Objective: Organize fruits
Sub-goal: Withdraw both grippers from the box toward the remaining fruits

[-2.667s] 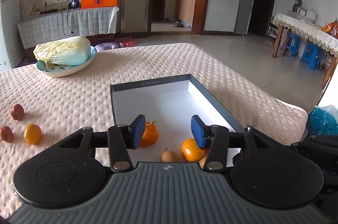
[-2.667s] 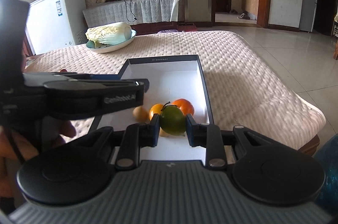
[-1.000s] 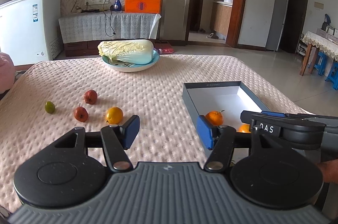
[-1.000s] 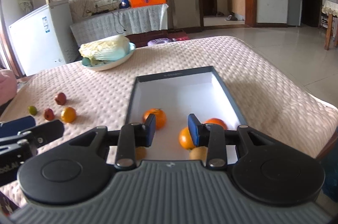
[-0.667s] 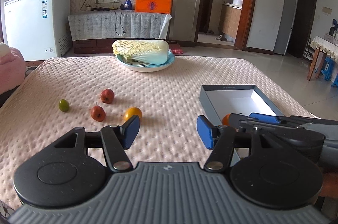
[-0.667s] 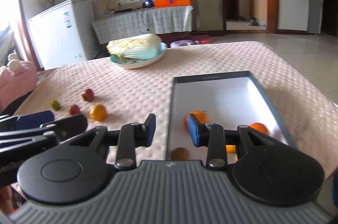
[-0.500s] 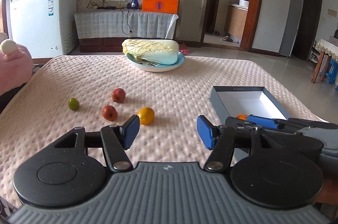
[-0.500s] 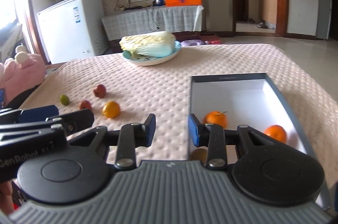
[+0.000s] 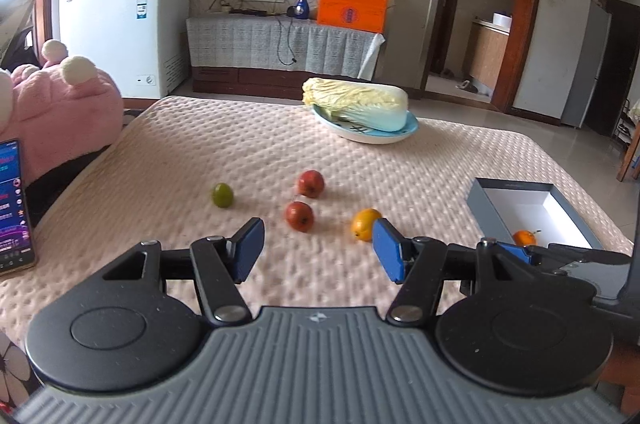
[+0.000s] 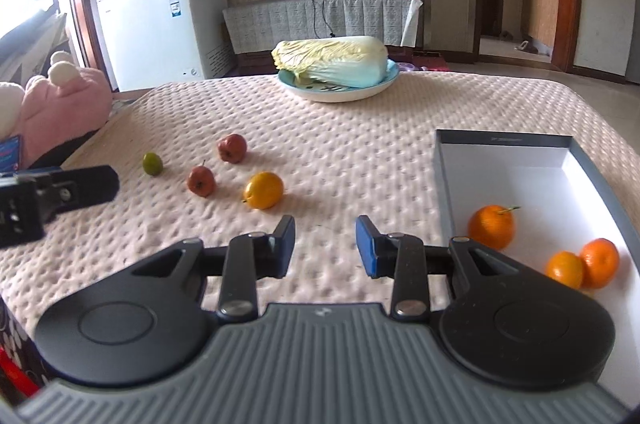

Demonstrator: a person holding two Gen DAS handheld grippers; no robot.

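I am between picks: both grippers are empty and face the loose fruit on the pink quilted worktop. The left gripper has its fingers set moderately wide with nothing between them; the right gripper shows a narrower gap, also holding nothing. Four pieces remain outside the box: a yellow-orange fruit, two red fruits and a small green fruit, grouped loosely left of the box. Three oranges already lie inside it; more may sit behind the right gripper body, which hides the near end of the box. I judge the task a little under halfway done. The next move calls for lining one gripper up on a single fruit, probably the yellow-orange one as the nearest, lowering until the fingers straddle it, then closing gently, since round fruit on a soft quilt will roll away if nudged off-centre.
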